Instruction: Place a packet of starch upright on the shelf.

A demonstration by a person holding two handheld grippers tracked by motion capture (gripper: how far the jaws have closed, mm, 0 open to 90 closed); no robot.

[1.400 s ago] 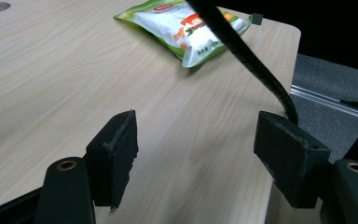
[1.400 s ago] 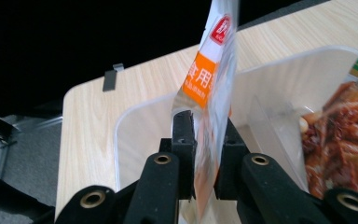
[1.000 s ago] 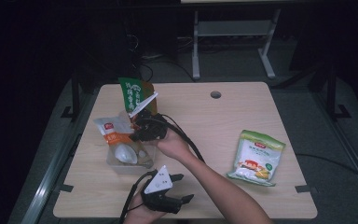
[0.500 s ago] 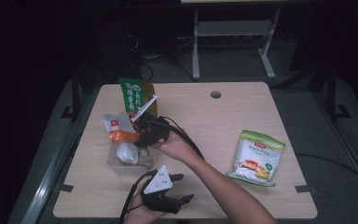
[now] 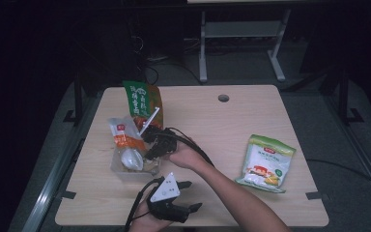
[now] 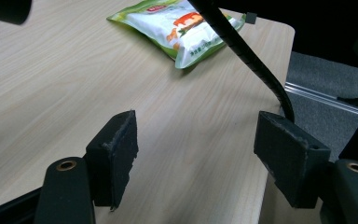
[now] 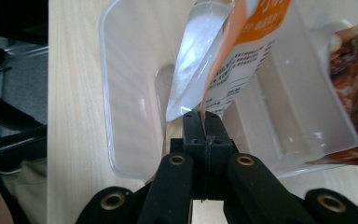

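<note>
While my right gripper (image 7: 204, 122) pinches the bottom edge of the orange-and-white snack pouch (image 7: 242, 51), the pouch hangs over the clear plastic tray (image 7: 130, 107), left of center in the high view. My left gripper (image 6: 205, 154) sits slack and wide at the table's (image 6: 51, 84) lower edge, bare wood ahead, green-and-white bag (image 6: 177, 23) upper center.

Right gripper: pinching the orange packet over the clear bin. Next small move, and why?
Probably lower a touch, then open. The right gripper is shut on the orange packet edge, and the packet hangs tilted inside the clear bin; letting go from lower should leave it lying in the bin.
</note>
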